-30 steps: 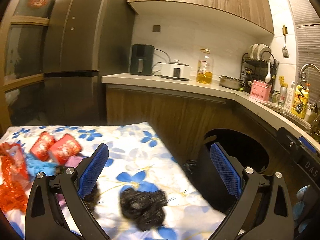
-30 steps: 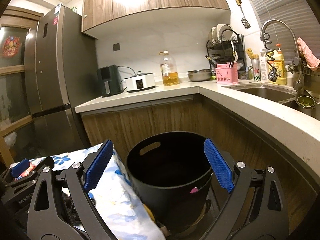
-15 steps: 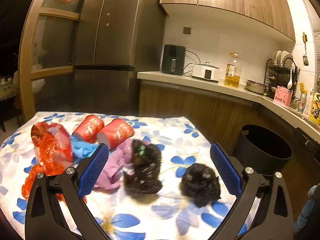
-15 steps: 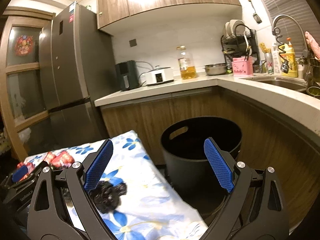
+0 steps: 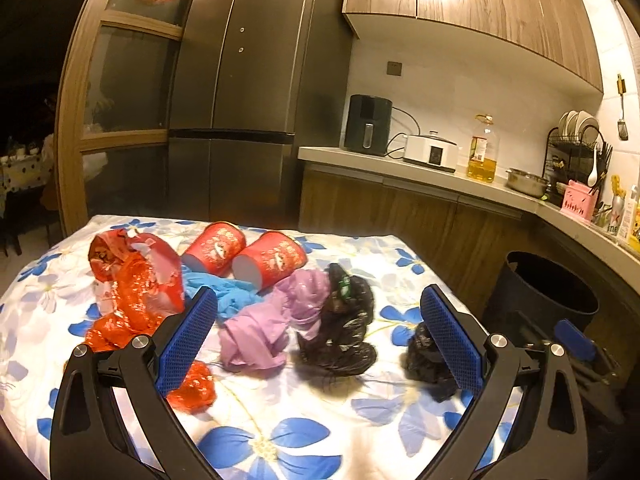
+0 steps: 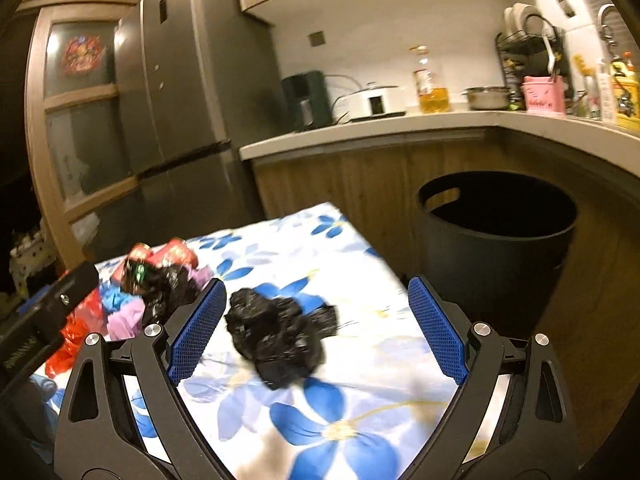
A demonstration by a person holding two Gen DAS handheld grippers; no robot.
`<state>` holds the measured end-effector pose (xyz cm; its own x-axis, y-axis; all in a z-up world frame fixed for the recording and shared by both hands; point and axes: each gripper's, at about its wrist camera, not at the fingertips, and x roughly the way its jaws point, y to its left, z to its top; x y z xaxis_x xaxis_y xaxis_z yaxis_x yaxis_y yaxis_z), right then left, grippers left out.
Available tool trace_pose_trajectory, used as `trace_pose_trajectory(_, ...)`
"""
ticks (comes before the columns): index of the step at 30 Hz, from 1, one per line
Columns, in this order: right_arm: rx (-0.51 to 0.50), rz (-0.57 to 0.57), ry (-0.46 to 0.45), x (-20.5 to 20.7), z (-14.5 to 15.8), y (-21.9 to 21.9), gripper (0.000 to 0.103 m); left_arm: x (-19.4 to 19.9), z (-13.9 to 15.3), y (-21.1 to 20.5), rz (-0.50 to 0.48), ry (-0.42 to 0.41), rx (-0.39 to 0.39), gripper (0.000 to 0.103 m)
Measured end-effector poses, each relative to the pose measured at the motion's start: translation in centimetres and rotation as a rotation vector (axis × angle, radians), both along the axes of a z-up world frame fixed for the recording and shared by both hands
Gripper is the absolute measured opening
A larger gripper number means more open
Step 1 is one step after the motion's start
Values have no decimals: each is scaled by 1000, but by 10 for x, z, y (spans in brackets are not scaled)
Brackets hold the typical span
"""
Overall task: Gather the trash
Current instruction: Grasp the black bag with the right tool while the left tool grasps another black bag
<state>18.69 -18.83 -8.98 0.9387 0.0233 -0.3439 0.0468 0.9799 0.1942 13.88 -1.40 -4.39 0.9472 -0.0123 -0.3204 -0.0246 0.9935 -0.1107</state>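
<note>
Trash lies on a floral tablecloth (image 5: 280, 420): a red plastic bag (image 5: 132, 288), two red cups (image 5: 244, 256), a blue glove (image 5: 228, 292), a crumpled purple bag (image 5: 264, 332), a large black bag (image 5: 344, 328) and a small crumpled black bag (image 5: 424, 356), the small one also in the right wrist view (image 6: 280, 332). My left gripper (image 5: 320, 340) is open and empty above the purple and black bags. My right gripper (image 6: 316, 328) is open and empty, with the small black bag between its fingers. A black bin (image 6: 496, 232) stands right of the table.
A wooden counter (image 5: 420, 172) with an air fryer, cooker, oil bottle and dish rack runs behind and along the right. A grey fridge (image 5: 248, 92) stands behind the table. The left gripper body (image 6: 44, 320) shows at the right wrist view's left edge.
Both grippers have swung left from the bin toward the table. The trash pile now fills the left view, and the small black bag now sits between the right fingers. Both stay open.
</note>
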Motion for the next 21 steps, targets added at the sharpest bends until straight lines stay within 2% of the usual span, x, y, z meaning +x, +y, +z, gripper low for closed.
trace_pose_trajectory(4, 12, 8, 27, 20, -10, 9, 91, 6, -5, 6, 8, 12, -3, 97)
trace_pose_trajectory(9, 33, 33, 75, 37, -20, 13, 79, 13, -10, 9, 6, 29, -4, 97)
trace_pose_trajectory(13, 37, 52, 102, 43, -25, 14, 59, 18, -12, 7, -3, 32, 1, 97)
trace_pose_trajectory(15, 37, 65, 118, 46, -28, 15, 42, 21, -14, 6, -8, 39, 0, 97)
trace_pose_trajectory(16, 36, 75, 129, 47, -29, 15, 37, 22, -14, 5, -8, 40, 1, 97)
trace_pose_trajectory(18, 36, 97, 144, 49, -32, 16, 14, 26, -16, 3, -8, 46, 8, 97)
trace_pose_trajectory(21, 39, 119, 140, 46, -31, 16, 4, 32, -19, -1, -8, 60, 17, 97)
